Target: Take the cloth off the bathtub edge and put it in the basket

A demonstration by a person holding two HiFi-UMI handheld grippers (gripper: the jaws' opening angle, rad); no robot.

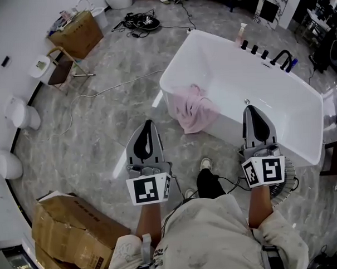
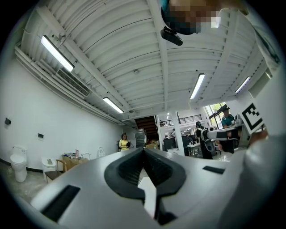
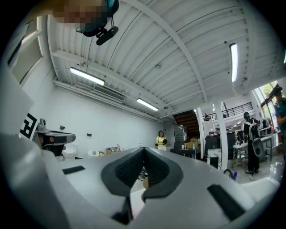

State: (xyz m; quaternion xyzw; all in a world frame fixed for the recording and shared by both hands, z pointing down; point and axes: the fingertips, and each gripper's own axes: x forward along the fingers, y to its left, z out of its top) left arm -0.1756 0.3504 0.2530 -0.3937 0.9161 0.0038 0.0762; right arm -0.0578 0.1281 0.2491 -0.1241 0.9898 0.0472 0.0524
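Seen from above: L gripper (image 1: 149, 123) & R gripper (image 1: 249, 108), jaws closed tight w/ nothing held, black-and-white marker cubes at rear, point toward white bathtub (image 1: 227, 129) w/ pink cloth (image 1: 194, 109) draped over its near edge; cardboard box (image 1: 66, 225) label illegible.

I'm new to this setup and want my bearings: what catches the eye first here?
A big white bathtub fills the upper right of the head view, with a pink cloth draped over its near edge. In the foreground the left tool and right tool are held out, both shut and empty.
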